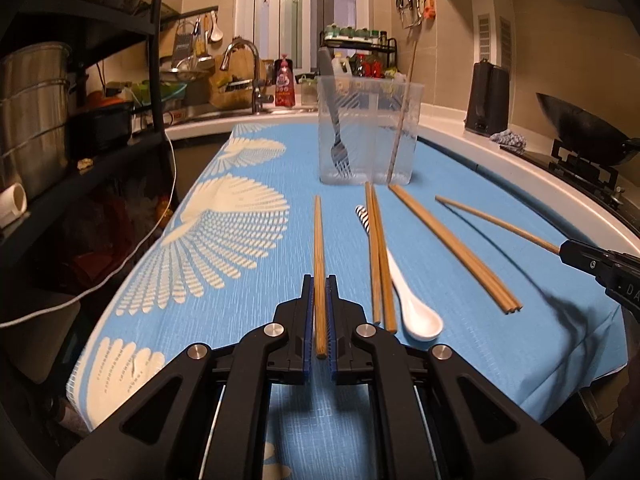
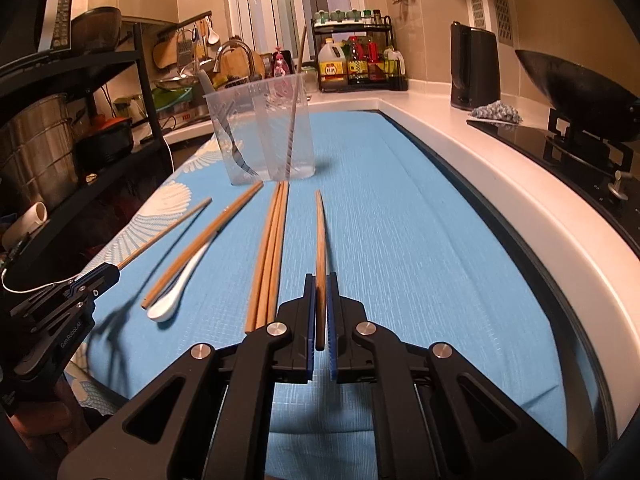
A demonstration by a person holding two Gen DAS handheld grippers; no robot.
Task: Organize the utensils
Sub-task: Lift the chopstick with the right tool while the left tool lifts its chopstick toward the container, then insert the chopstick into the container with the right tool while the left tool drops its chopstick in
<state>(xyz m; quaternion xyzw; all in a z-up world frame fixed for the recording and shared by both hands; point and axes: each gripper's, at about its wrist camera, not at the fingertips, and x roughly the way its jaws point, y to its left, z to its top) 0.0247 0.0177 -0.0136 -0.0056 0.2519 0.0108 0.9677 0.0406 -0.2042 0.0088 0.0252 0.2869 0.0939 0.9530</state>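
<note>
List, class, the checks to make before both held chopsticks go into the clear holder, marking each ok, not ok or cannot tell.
1. Left gripper shut on its chopstick: ok.
2. Right gripper shut on its chopstick: ok.
3. Both held chopsticks clear of the blue cloth: cannot tell.
4. Clear holder upright, mouth open: ok.
5. Room inside beside the fork and the stick: ok.
6. Everything sorted: not ok; white spoon and loose chopsticks still lie on the cloth.
</note>
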